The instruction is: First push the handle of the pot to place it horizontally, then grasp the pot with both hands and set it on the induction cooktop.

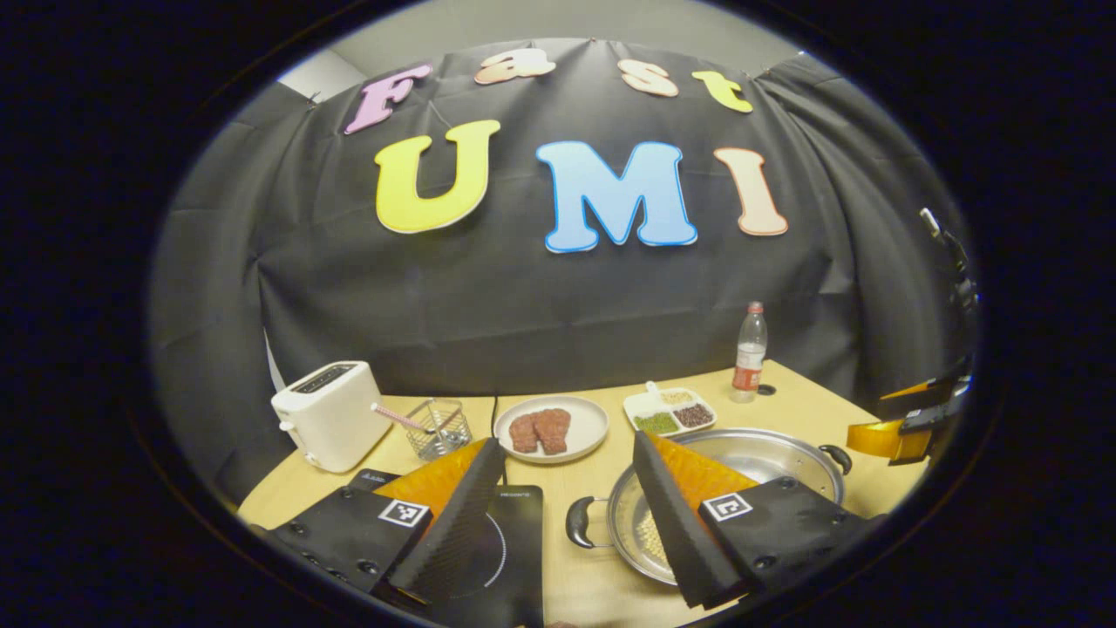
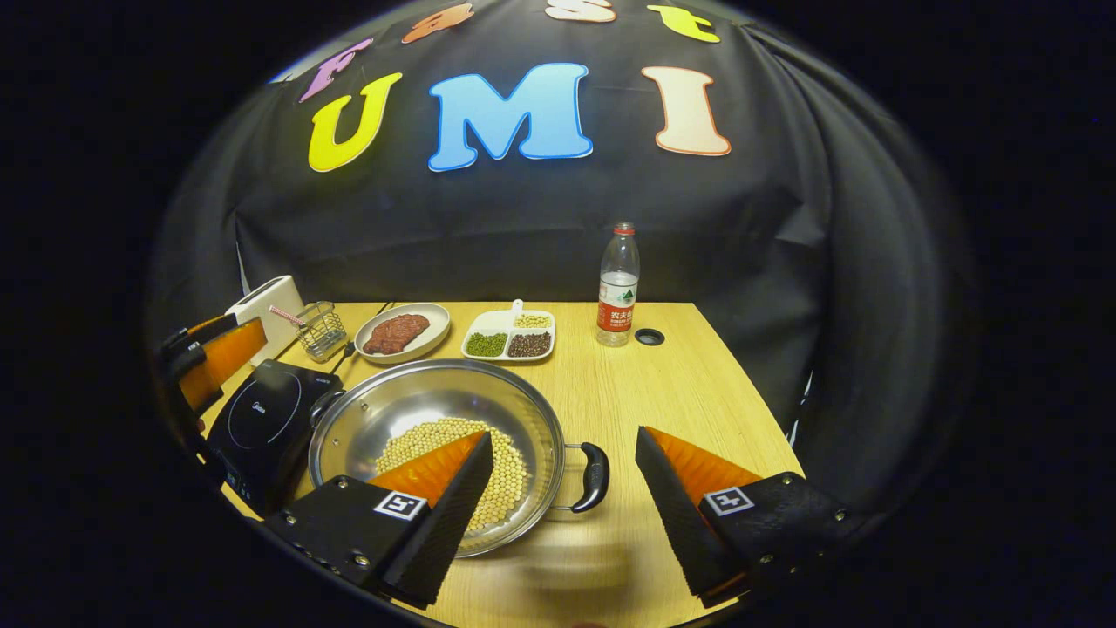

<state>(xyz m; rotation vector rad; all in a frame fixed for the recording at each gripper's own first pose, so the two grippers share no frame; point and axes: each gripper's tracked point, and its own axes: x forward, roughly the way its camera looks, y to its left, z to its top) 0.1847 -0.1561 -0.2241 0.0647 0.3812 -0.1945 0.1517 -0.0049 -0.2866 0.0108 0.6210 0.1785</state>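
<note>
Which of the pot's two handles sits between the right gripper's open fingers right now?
The handle on the pot's side away from the induction cooktop; the other handle faces the cooktop.

Left gripper view: looks forward and slightly down over its parted jaws, low and close to the counter [image 1: 602, 488]; cooktop [image 1: 497, 541] beneath them.
Right gripper view: same heading, higher, beyond the pot's [image 2: 436, 436] far handle.
Shared: pot, cooktop, counter's back row.

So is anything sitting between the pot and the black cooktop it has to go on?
Nothing visible. The pot sits right beside the induction cooktop on the table. The plate of meat, wire basket and toaster stand farther back.
</note>
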